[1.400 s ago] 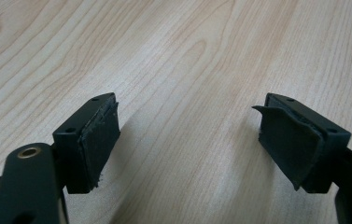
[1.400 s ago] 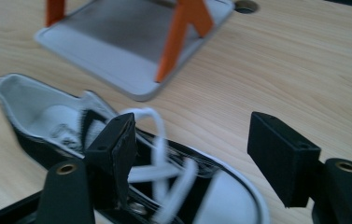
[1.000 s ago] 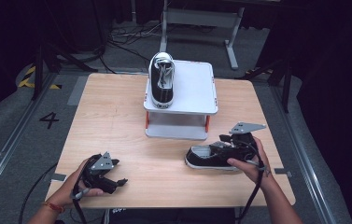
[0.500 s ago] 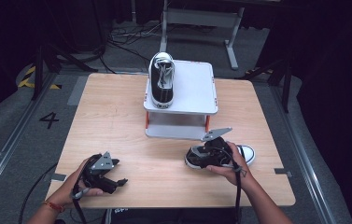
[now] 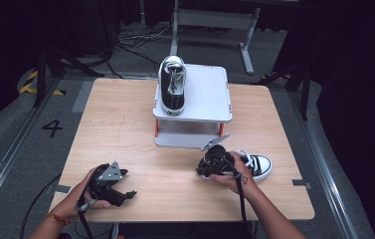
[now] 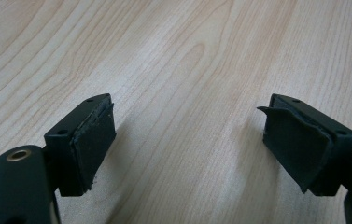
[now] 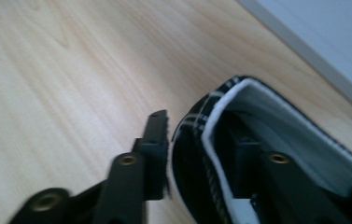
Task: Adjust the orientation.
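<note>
High view: the right gripper (image 5: 214, 164) sits at the heel end of a black low-top sneaker (image 5: 254, 165) lying on the wooden table (image 5: 125, 129), just in front of a grey two-tier stand (image 5: 207, 94). A matching sneaker (image 5: 173, 85) rests on the left half of the stand's top shelf, toe pointing away from the person.

In the right gripper view the jaws straddle the sneaker's collar, one outside the black canvas wall and one inside the opening. They are clenched on that wall, with the outer pad against the fabric. The picture is blurred, so the depth of the bite cannot be confirmed.

The left gripper (image 5: 109, 185) lies at the near left of the table with its jaws spread wide over bare wood, holding nothing.

Judgement: the step in hand appears to be carrying this sneaker up beside its mate. A collar grip leaves the toe free to sag, so the lift should be slow, with the sole kept level and clear of the shelf edge.

Surface: pale wood grain, uncluttered. Room: dim, with grey flooring, cables (image 5: 130, 42) behind the table, a painted numeral 4 (image 5: 52, 128) and yellow-black hazard tape (image 5: 28, 84) to the left.
</note>
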`<action>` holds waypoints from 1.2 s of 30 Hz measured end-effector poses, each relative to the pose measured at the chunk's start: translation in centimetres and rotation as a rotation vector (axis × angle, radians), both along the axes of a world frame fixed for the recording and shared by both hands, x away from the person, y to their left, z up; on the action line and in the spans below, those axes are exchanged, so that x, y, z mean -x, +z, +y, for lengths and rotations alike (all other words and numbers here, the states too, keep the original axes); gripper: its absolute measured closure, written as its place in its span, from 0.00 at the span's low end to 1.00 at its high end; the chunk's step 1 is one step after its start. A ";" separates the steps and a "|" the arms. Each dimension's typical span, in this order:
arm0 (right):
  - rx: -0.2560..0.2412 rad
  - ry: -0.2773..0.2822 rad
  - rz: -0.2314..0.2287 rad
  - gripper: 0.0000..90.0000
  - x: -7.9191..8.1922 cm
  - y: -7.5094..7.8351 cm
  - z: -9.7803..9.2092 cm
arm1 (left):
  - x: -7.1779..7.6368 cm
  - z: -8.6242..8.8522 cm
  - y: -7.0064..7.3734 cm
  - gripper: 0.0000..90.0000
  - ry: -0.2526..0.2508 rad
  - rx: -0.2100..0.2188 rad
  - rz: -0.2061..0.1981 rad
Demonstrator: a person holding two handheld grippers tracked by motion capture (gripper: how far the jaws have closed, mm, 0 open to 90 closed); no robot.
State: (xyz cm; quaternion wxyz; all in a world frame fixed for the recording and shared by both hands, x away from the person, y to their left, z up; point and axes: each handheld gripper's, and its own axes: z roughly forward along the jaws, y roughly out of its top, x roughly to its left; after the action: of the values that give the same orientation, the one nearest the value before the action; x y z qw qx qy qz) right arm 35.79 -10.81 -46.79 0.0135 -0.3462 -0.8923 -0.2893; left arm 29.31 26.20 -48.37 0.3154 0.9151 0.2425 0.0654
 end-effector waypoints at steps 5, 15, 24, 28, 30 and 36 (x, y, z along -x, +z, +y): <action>0.008 0.066 0.005 0.86 0.8 0.2 -0.4 | 0.0 0.0 0.0 0.19 0.000 -0.002 0.000; 0.031 0.195 0.061 0.82 3.8 0.7 -1.7 | 0.0 0.0 0.0 0.19 0.001 -0.001 0.000; 0.041 0.195 0.118 0.68 5.7 1.2 -2.8 | 0.0 -0.1 0.0 0.19 0.002 -0.002 0.001; 0.025 0.184 0.150 0.62 5.6 1.3 -1.9 | 0.0 -0.2 0.0 0.19 -0.001 -0.001 0.000; 0.045 0.169 0.170 0.61 5.3 1.1 -1.2 | 0.0 -0.2 0.0 0.19 0.000 0.000 0.001; 0.086 0.131 0.181 0.77 4.5 0.9 -0.9 | 0.0 -0.2 0.0 0.19 0.000 0.001 0.001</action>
State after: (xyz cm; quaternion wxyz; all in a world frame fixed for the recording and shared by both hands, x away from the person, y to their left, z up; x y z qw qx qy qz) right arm 31.25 -11.68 -45.90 0.0982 -0.3121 -0.9197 -0.2170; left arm 29.34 26.00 -48.40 0.3157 0.9150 0.2427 0.0649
